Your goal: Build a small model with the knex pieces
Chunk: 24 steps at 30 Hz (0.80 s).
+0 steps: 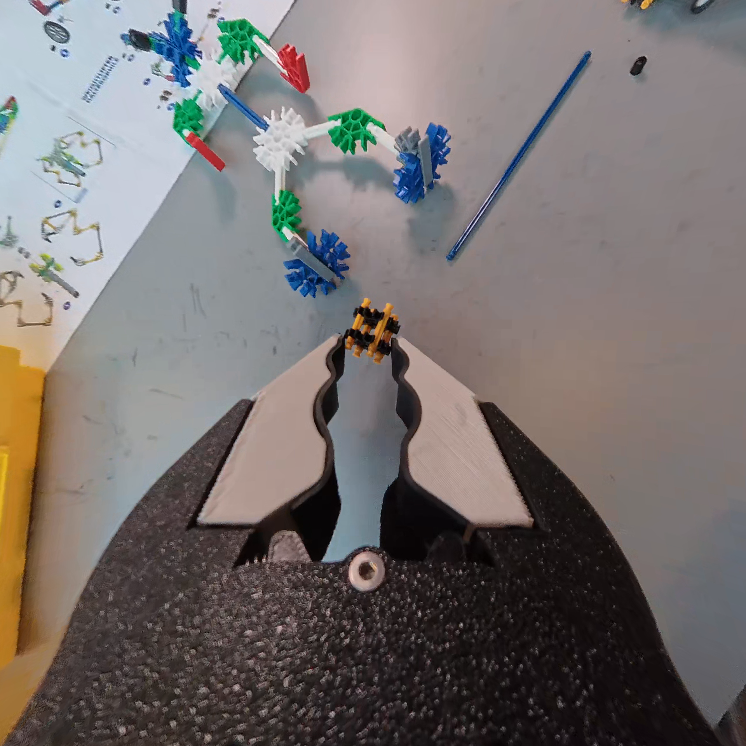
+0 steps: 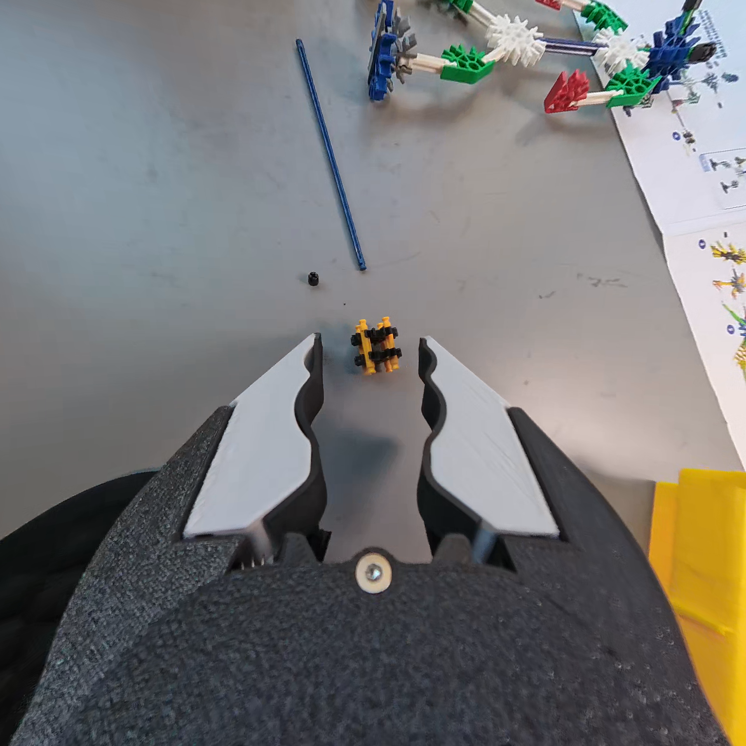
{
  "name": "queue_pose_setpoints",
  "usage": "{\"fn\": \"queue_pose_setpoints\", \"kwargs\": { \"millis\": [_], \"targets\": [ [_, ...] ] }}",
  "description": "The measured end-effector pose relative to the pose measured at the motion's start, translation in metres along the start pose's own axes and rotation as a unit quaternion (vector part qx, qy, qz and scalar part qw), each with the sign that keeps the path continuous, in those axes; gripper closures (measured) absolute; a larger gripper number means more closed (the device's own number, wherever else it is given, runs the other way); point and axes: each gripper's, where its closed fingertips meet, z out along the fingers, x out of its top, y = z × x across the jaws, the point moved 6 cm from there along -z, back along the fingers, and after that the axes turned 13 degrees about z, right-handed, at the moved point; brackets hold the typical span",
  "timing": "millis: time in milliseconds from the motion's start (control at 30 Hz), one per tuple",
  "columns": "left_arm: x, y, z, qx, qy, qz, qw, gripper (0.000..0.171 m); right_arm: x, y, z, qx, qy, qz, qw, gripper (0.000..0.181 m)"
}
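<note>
In the left wrist view my left gripper (image 1: 368,343) has its jaws close together, and the tips press both sides of a small yellow-and-black rod-and-connector piece (image 1: 373,331) at the grey tabletop (image 1: 565,363). I cannot tell if the piece is lifted. A blue snowflake connector (image 1: 319,262) of a toy model lies just beyond it. In the right wrist view my right gripper (image 2: 370,343) is open. A second small yellow-and-black piece (image 2: 376,347) lies on the table between its tips, with a gap on each side.
A model of white, green, blue and red connectors (image 1: 278,139) (image 2: 512,38) lies partly on a printed instruction sheet (image 1: 80,141) (image 2: 686,181). A long blue rod (image 1: 520,153) (image 2: 331,155) and a tiny black part (image 1: 638,65) (image 2: 313,278) lie loose. A yellow bin (image 1: 16,484) (image 2: 702,565) stands at the edge.
</note>
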Motion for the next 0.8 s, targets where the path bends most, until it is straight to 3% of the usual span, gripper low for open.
{"fn": "queue_pose_setpoints", "kwargs": {
  "millis": [100,233,333,433,500,600,667,733,800],
  "targets": [
    [-0.006,-0.001,0.013,-0.022,-0.009,0.011,1.000,0.149,-0.001,-0.001,0.004,0.014,-0.012,-0.002,1.000,0.158],
    [-0.003,-0.002,0.023,-0.049,0.005,0.004,0.999,0.149,0.007,-0.002,-0.002,0.001,0.015,-0.009,1.000,0.158],
    [0.001,-0.007,0.021,-0.056,0.039,-0.018,0.998,0.132,0.023,-0.009,-0.011,-0.017,0.059,-0.030,0.998,0.158],
    [0.010,-0.013,0.007,-0.054,0.098,-0.049,0.992,0.130,0.042,-0.024,-0.015,-0.015,0.096,-0.052,0.994,0.158],
    [0.025,-0.008,-0.003,-0.092,0.151,-0.065,0.982,0.131,0.058,-0.038,-0.015,0.004,0.128,-0.061,0.990,0.158],
    [0.059,0.016,-0.014,-0.200,0.227,-0.085,0.949,0.131,0.083,-0.058,-0.012,0.009,0.160,-0.099,0.982,0.158],
    [0.082,0.031,-0.018,-0.290,0.275,-0.132,0.907,0.121,0.099,-0.070,-0.011,0.009,0.176,-0.128,0.976,0.158],
    [0.095,0.039,-0.014,-0.356,0.291,-0.177,0.870,0.118,0.111,-0.080,-0.012,0.012,0.188,-0.144,0.971,0.158],
    [0.100,0.041,-0.007,-0.382,0.297,-0.207,0.851,0.124,0.118,-0.085,-0.014,-0.002,0.191,-0.156,0.969,0.158]
  ]
}}
